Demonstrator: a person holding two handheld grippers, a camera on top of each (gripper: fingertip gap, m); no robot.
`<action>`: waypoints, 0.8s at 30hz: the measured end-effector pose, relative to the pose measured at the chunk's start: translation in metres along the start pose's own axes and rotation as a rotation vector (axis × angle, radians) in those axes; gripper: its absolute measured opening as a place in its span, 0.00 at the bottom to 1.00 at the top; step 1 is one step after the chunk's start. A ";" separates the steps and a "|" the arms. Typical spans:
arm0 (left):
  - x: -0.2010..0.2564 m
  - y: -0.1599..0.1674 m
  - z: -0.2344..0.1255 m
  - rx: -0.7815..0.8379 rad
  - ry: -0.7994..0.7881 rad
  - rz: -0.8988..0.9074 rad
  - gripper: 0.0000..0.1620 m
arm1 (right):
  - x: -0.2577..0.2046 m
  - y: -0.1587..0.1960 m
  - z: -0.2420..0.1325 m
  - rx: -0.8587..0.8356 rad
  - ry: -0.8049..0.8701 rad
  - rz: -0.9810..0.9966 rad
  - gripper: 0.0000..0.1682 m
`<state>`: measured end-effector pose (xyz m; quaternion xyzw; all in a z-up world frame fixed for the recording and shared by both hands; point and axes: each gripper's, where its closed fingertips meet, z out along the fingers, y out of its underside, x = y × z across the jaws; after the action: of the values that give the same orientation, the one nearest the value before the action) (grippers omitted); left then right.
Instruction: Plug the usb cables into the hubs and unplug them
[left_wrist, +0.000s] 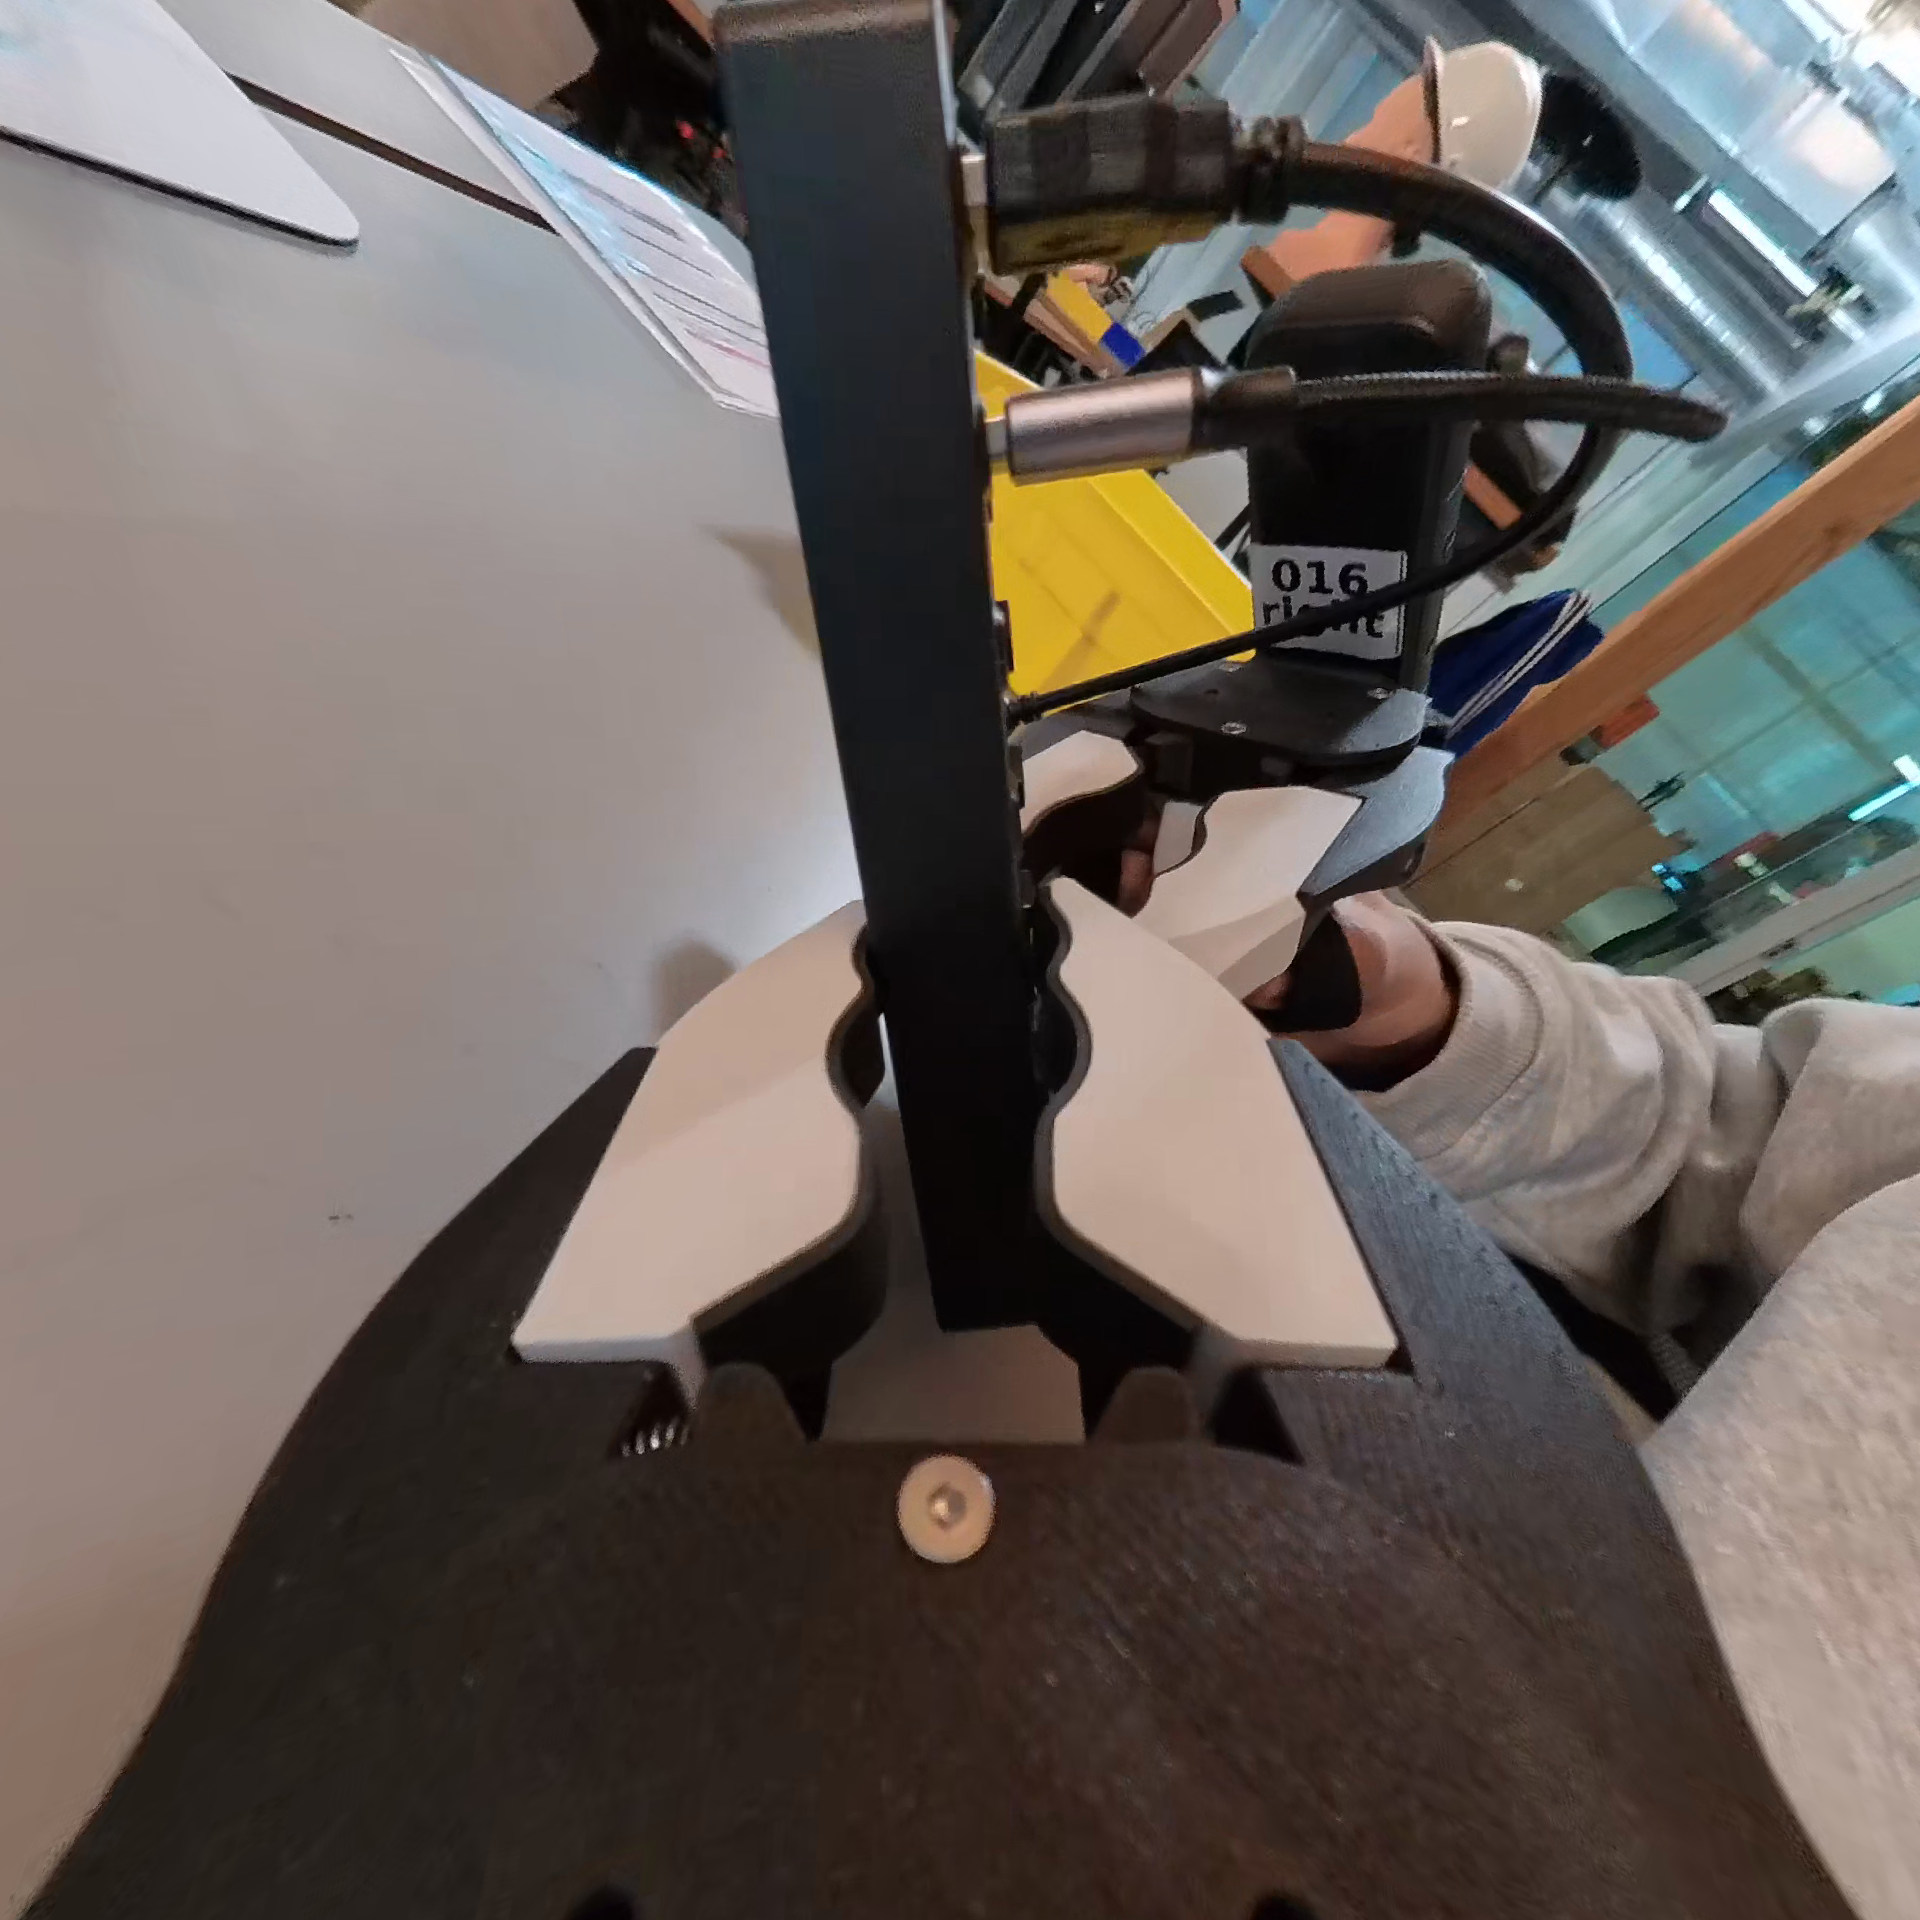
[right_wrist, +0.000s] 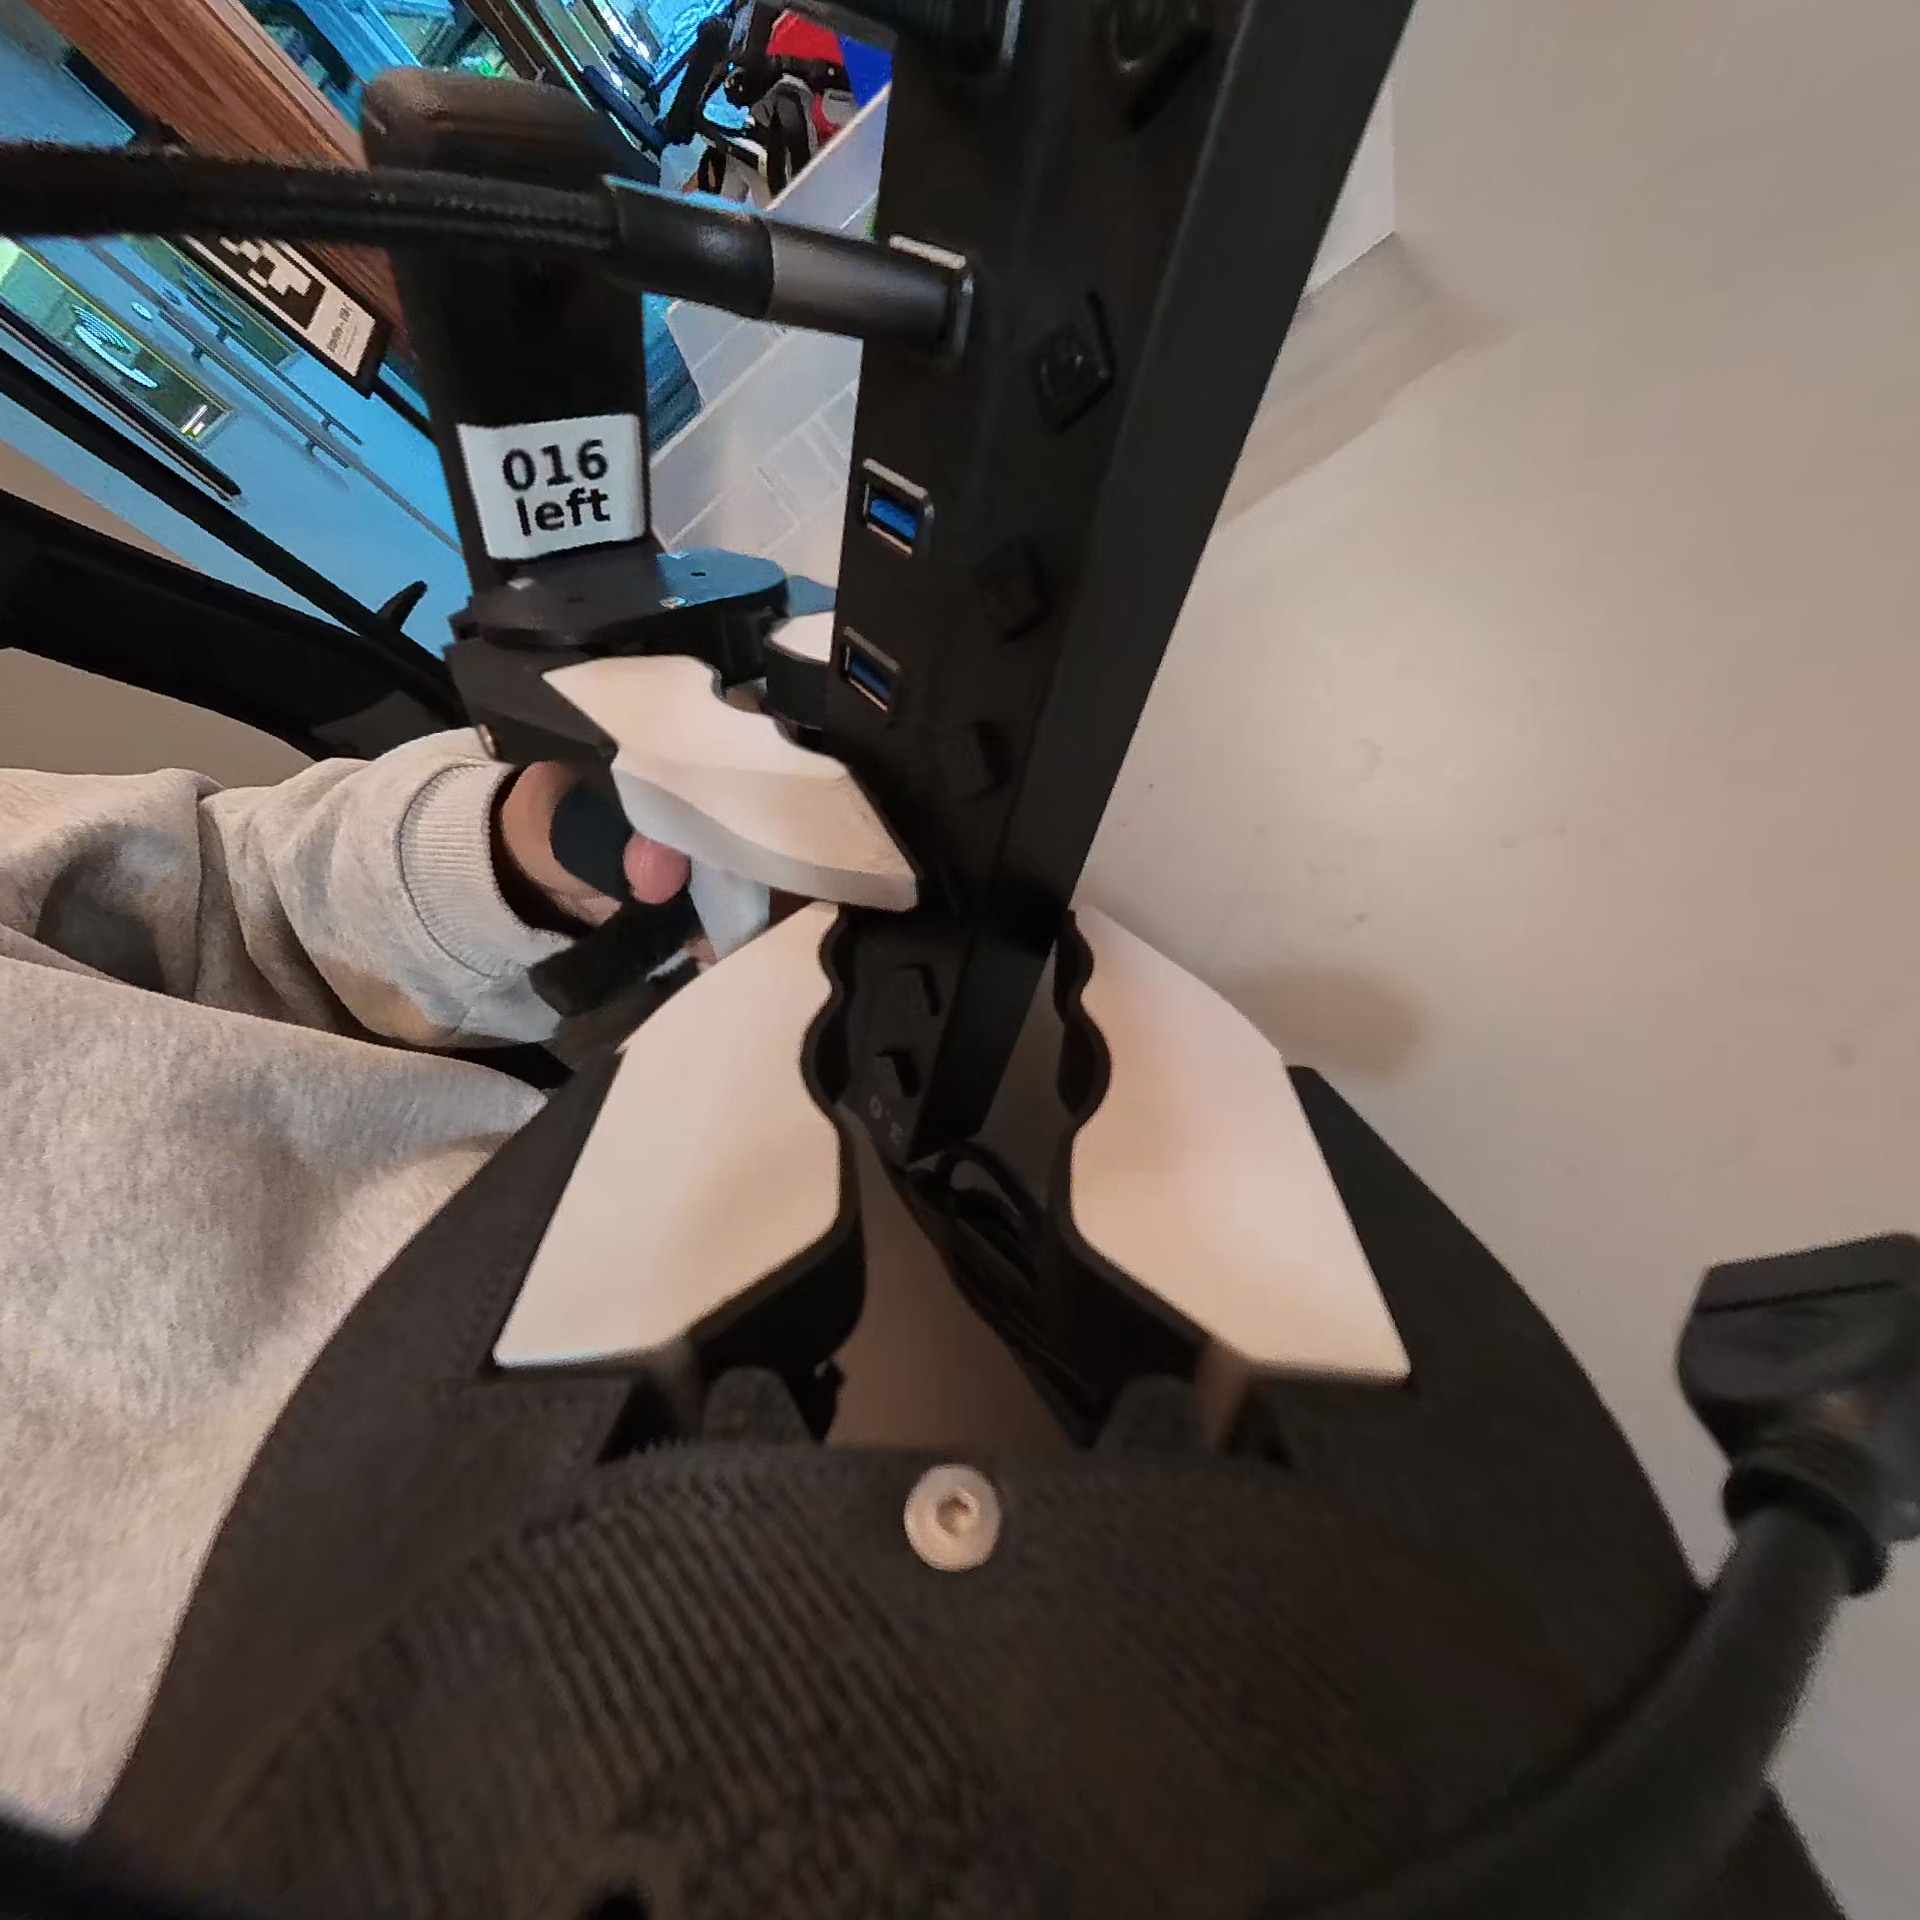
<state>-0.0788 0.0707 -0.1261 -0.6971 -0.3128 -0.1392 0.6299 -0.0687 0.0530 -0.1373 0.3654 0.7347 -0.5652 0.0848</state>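
Observation:
A long black USB hub (left_wrist: 883, 623) stands upright above the table. My left gripper (left_wrist: 956, 956) is shut on its lower part. A black USB plug (left_wrist: 1101, 187) and a silver plug on a braided cable (left_wrist: 1101, 426) sit in ports on its right side. My right gripper (left_wrist: 1101, 852) reaches in from the right at the hub's lower side. In the right wrist view my right gripper (right_wrist: 945, 966) is shut on the end of the hub (right_wrist: 1091, 416), below two empty blue ports (right_wrist: 894, 509). The silver plug (right_wrist: 862, 291) is seated above them. The left gripper (right_wrist: 831, 748) clamps the hub just above my fingers.
The pale table (left_wrist: 364, 727) lies behind the hub, with a printed sheet (left_wrist: 644, 239) and a white board (left_wrist: 156, 125) on it. A yellow bin (left_wrist: 1091, 561) stands beyond. A loose black plug on a thick cable (right_wrist: 1808, 1351) hangs at the lower right. Grey sleeves (right_wrist: 260, 935) are close by. My two grippers' fingertips are within a few centimetres of each other.

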 end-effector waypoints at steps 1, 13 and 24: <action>0.000 -0.001 0.000 0.004 0.010 -0.021 0.17 | 0.000 0.000 0.000 0.003 0.002 -0.005 0.22; -0.009 -0.009 -0.004 0.091 0.018 -0.179 0.16 | 0.005 -0.006 -0.001 0.058 0.057 -0.084 0.22; -0.045 -0.032 -0.027 0.230 -0.167 -0.161 0.17 | 0.011 -0.009 -0.004 0.077 0.110 -0.143 0.22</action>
<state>-0.1275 0.0333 -0.1222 -0.6021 -0.4330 -0.0940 0.6642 -0.0814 0.0604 -0.1351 0.3454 0.7402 -0.5768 -0.0104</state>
